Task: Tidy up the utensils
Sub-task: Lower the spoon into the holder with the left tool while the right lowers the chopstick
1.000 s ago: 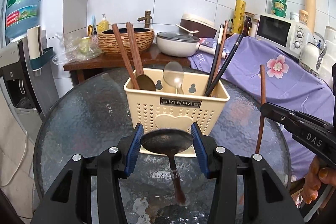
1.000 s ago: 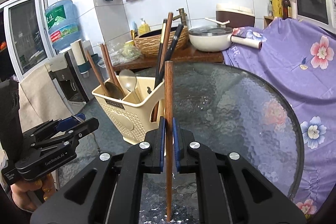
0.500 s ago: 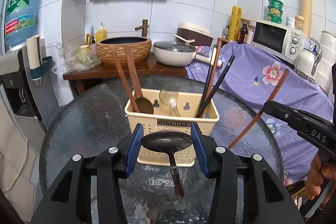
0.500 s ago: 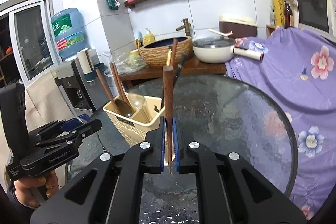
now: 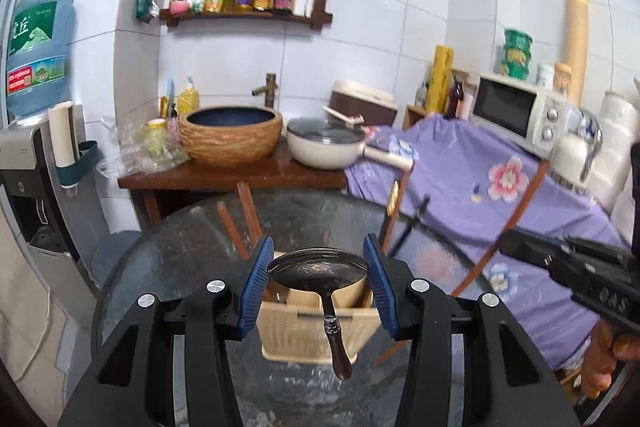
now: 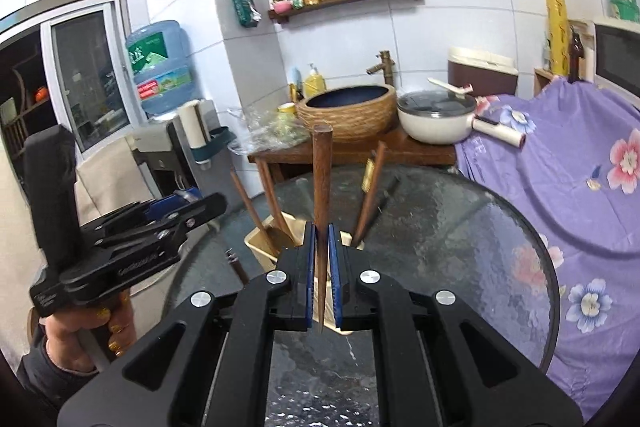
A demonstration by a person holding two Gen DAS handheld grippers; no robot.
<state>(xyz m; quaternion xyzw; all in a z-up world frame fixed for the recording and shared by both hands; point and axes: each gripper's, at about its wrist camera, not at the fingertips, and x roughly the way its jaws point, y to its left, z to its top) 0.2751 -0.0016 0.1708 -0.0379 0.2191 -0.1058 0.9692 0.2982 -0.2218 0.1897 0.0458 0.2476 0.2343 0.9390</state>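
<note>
My left gripper (image 5: 316, 267) is shut on the bowl of a dark metal spoon (image 5: 320, 273); the spoon's handle hangs down toward me. Right behind and below it stands the cream utensil caddy (image 5: 296, 331) on the round glass table (image 5: 180, 251). The caddy holds wooden-handled utensils (image 5: 248, 211) on the left and chopsticks (image 5: 394, 211) on the right. My right gripper (image 6: 320, 247) is shut on a single brown wooden chopstick (image 6: 321, 179), held upright above the caddy (image 6: 256, 247). That chopstick (image 5: 512, 219) slants across the right of the left wrist view.
A wooden side table (image 5: 224, 179) behind the glass table carries a woven basin (image 5: 230, 135) and a white pan (image 5: 326, 147). A purple flowered cloth (image 5: 480, 187) covers the counter on the right, under a microwave (image 5: 520, 111). A water dispenser (image 5: 36, 147) stands at left.
Both grippers have risen with their loads, so the caddy and table sit lower in both views. The chopstick in the right gripper now slants in the left wrist view.
</note>
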